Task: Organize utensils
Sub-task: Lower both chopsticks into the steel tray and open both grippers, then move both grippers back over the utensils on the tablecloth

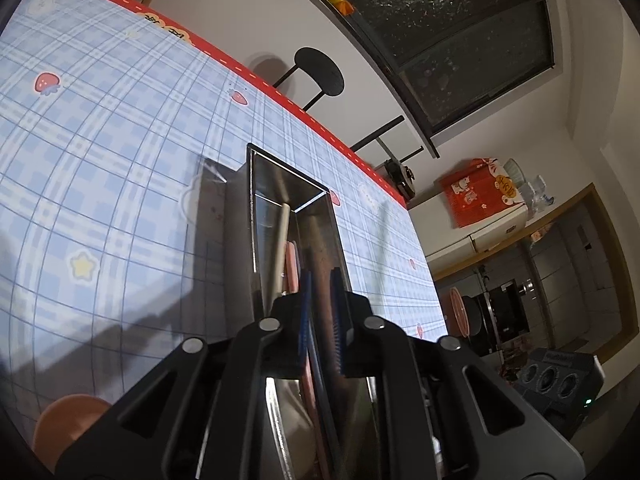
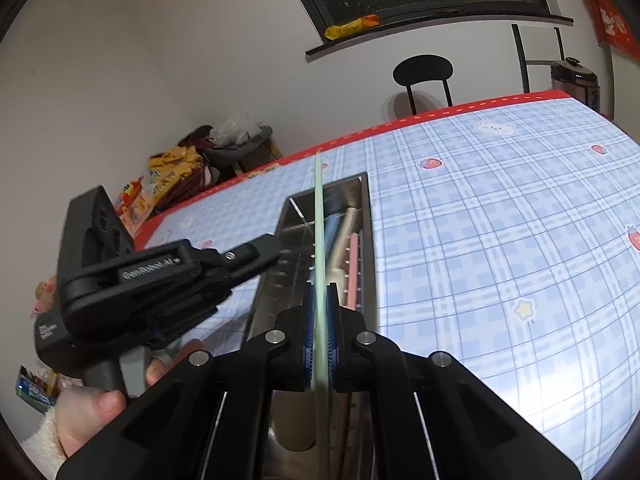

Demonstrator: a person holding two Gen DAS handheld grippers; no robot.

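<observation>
Utensils lie lengthwise in a steel tray (image 2: 370,216) at the centre of a plaid tablecloth (image 2: 500,240), gathered so they stay aligned. The right gripper (image 2: 320,336), jaws pinching a pale green utensil (image 2: 319,224), holds it pointing toward 12 o'clock over the tray, apparently ready to lay it in. At 9 o'clock, the left gripper (image 1: 321,308) has a brown handle (image 1: 320,264) between nearly closed jaws, above the same tray.

one metal tray (image 2: 370,216), two grippers (image 2: 320,332), one black chair (image 2: 423,70), one orange bowl (image 1: 66,424)
</observation>
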